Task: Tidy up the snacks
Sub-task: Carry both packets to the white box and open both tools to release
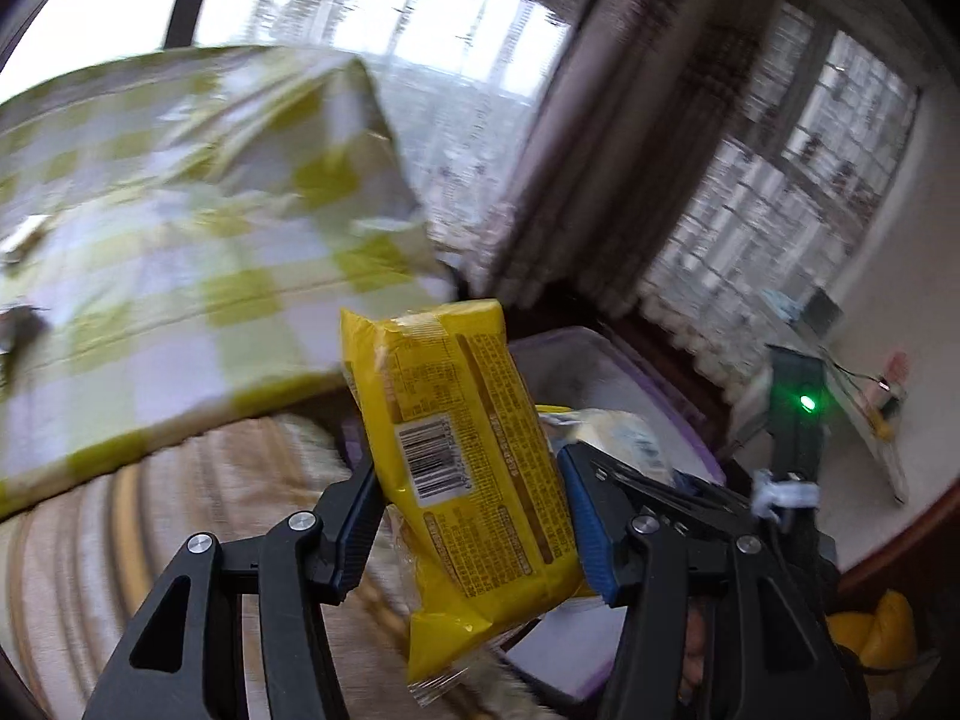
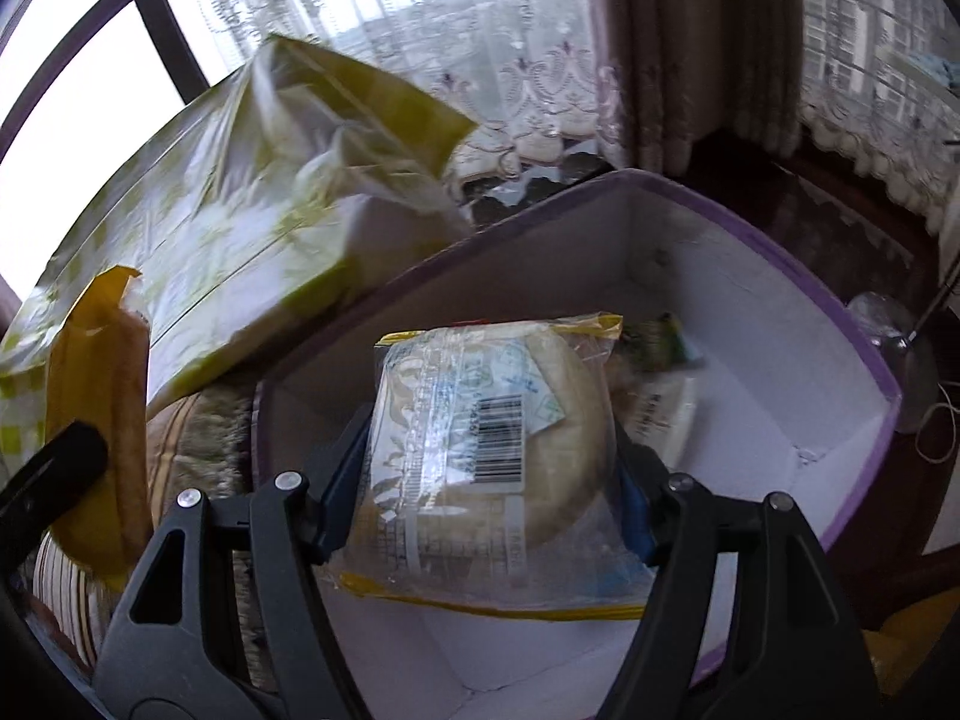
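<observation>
Lace curtains (image 2: 528,78) hang behind a green-checked folded quilt (image 1: 180,228) on the striped bed. Near its right, the left gripper (image 1: 474,516) clenches a yellow foil snack pack (image 1: 468,468); the right gripper (image 2: 486,480) grasps a clear-wrapped round bun (image 2: 480,438) above the white, purple-rimmed box (image 2: 750,300).

Both tools are seen angled downward: the left tool (image 1: 474,510) is clamped across a yellow packet (image 1: 462,450), while the right tool (image 2: 492,492) is closed around a clear-wrapped bun (image 2: 480,438).
</observation>
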Demonstrator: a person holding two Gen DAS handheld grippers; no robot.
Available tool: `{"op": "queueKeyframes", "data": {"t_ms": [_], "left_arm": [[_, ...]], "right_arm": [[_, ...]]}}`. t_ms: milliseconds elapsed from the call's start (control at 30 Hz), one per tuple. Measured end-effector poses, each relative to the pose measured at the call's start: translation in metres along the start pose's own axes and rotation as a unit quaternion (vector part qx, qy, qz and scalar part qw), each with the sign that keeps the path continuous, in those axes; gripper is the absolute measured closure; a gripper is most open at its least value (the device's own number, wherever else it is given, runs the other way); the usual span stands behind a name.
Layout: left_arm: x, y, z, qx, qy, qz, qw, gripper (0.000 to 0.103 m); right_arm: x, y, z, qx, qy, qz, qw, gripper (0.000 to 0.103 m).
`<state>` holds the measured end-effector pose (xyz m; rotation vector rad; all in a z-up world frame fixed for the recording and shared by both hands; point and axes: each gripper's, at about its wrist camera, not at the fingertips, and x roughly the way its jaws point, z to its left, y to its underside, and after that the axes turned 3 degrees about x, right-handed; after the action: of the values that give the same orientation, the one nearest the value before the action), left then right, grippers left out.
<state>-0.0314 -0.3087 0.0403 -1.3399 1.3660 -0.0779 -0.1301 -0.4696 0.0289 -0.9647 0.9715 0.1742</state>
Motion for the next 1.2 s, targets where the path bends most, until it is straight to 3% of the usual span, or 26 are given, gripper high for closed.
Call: {"op": "queueKeyframes", "data": {"t_ms": [133, 600, 833, 1200], "left_arm": [[0.0, 0.0, -0.003, 0.004, 0.001, -0.005, 1.0, 0.029], [-0.012, 0.004, 0.017, -0.031, -0.022, -0.018, 0.9991, 0.029], [-0.027, 0.004, 0.044, -0.073, -0.035, -0.039, 0.996, 0.029], [-0.067, 0.013, 0.104, -0.158, -0.075, -0.089, 0.9806, 0.029]], "right_arm": [[-0.01, -0.005, -0.006, 0.008, 0.012, -0.018, 1.0, 0.017], [-0.02, -0.007, 0.021, -0.028, 0.007, -0.029, 0.999, 0.017], [-0.023, -0.006, 0.044, -0.053, -0.001, -0.03, 0.998, 0.017], [-0.028, -0.002, 0.088, -0.105, -0.011, -0.026, 0.994, 0.017]]}}
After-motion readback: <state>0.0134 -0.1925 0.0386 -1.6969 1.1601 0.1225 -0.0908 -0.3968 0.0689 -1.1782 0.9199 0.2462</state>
